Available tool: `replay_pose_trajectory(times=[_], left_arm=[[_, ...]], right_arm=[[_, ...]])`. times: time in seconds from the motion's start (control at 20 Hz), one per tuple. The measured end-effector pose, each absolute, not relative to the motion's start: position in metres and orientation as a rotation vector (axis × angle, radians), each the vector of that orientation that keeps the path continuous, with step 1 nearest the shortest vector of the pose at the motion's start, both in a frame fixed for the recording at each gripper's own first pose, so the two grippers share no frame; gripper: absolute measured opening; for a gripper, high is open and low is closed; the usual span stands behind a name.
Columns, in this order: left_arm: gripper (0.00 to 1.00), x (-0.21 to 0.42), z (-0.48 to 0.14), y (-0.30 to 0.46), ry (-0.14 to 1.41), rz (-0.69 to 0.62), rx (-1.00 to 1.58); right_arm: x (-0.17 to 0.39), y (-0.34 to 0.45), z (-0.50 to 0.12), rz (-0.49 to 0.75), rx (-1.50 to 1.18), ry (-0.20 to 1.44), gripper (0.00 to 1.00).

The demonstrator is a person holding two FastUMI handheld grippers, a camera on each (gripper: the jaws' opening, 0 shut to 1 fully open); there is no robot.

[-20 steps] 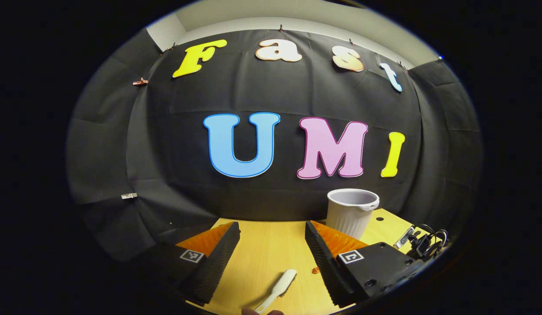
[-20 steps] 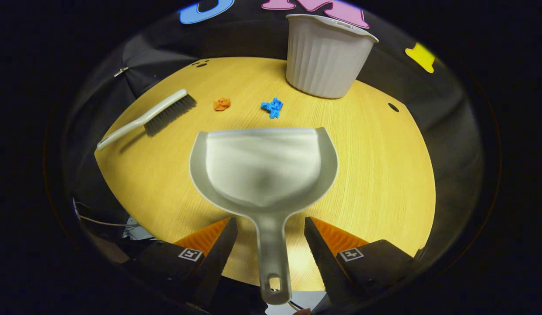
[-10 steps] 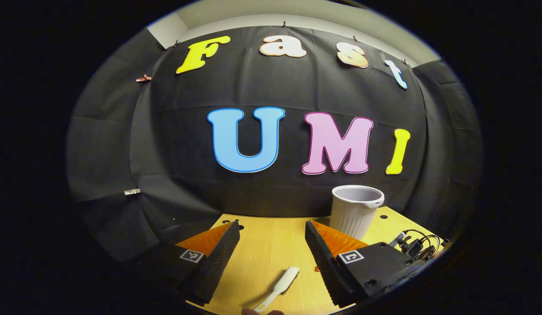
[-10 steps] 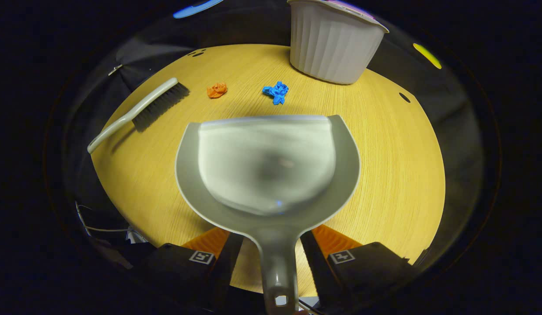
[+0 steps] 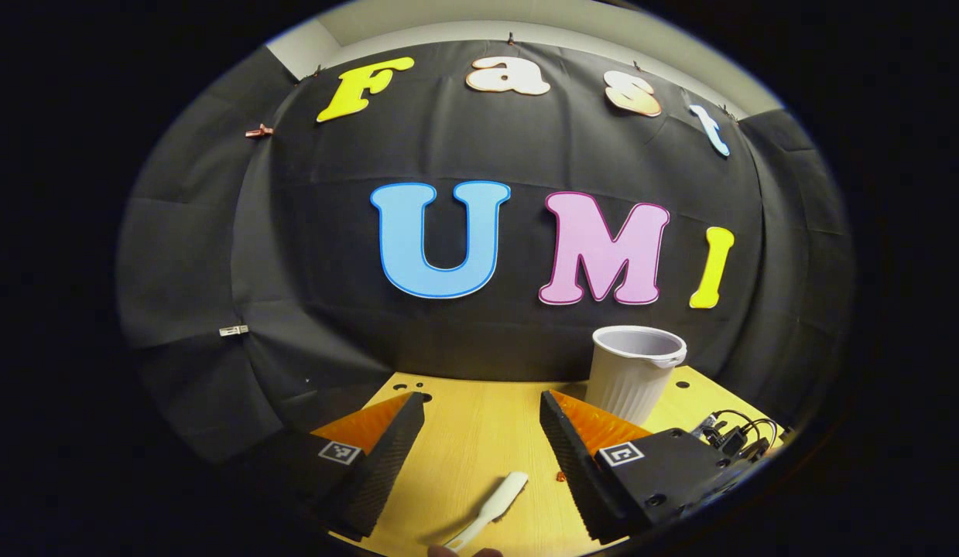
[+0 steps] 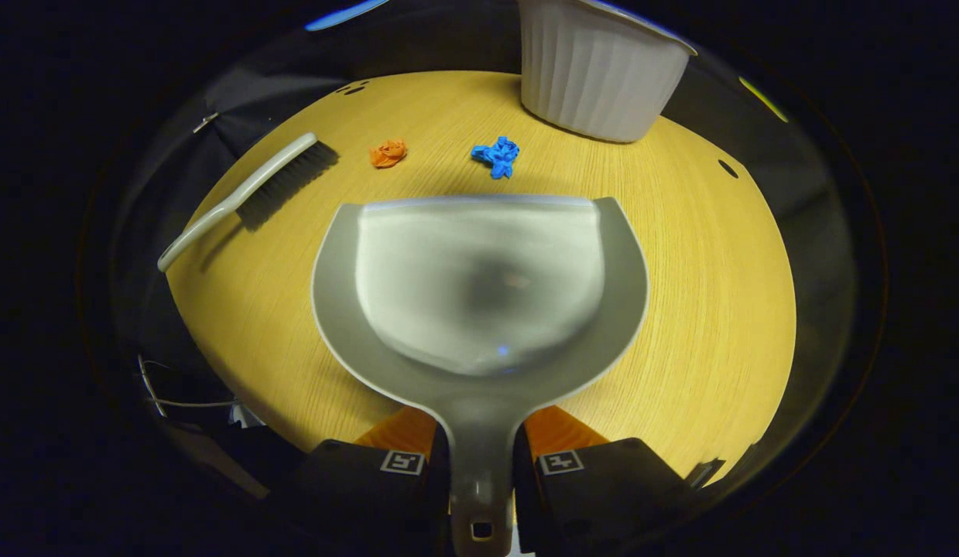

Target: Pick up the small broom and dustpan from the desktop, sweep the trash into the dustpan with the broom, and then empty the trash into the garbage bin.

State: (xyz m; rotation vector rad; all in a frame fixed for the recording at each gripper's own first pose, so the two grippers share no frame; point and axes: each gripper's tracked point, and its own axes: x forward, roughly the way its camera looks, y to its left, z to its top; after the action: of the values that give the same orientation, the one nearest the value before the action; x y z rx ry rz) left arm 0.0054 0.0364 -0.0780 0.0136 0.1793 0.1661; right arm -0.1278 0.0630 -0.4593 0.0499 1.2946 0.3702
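Observation:
In the right gripper view my right gripper point(image 6: 480, 456) is shut on the handle of the grey dustpan point(image 6: 479, 286), whose mouth faces away over the wooden desktop point(image 6: 719, 309). Beyond its lip lie a blue paper scrap point(image 6: 496, 155) and an orange paper scrap point(image 6: 388, 152). The small broom point(image 6: 247, 197) lies flat at the left, bristles toward the scraps. The white ribbed garbage bin point(image 6: 599, 73) stands at the far side. In the left gripper view my left gripper point(image 5: 481, 456) is open above the desktop, the broom point(image 5: 491, 509) handle low between its fingers, the garbage bin point(image 5: 634, 373) ahead right.
Black cables and a plug point(image 5: 731, 437) lie at the desktop's right edge in the left gripper view. White cables point(image 6: 177, 387) hang off the near left edge in the right gripper view. The round desktop has small holes point(image 6: 728, 168) near its rim.
My right gripper's fingers have closed on the dustpan handle, and the dustpan now looks larger and nearer. The left gripper's view has shifted slightly; it stays open.

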Motion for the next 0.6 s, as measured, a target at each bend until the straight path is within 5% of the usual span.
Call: replay_pose_trajectory(times=[0.6], left_arm=[[0.96, 0.014, -0.140, 0.032, 0.359, 0.042, -0.012]], right_arm=[[-0.126, 0.046, -0.419, 0.472, -0.041, 1.206, 0.37]])
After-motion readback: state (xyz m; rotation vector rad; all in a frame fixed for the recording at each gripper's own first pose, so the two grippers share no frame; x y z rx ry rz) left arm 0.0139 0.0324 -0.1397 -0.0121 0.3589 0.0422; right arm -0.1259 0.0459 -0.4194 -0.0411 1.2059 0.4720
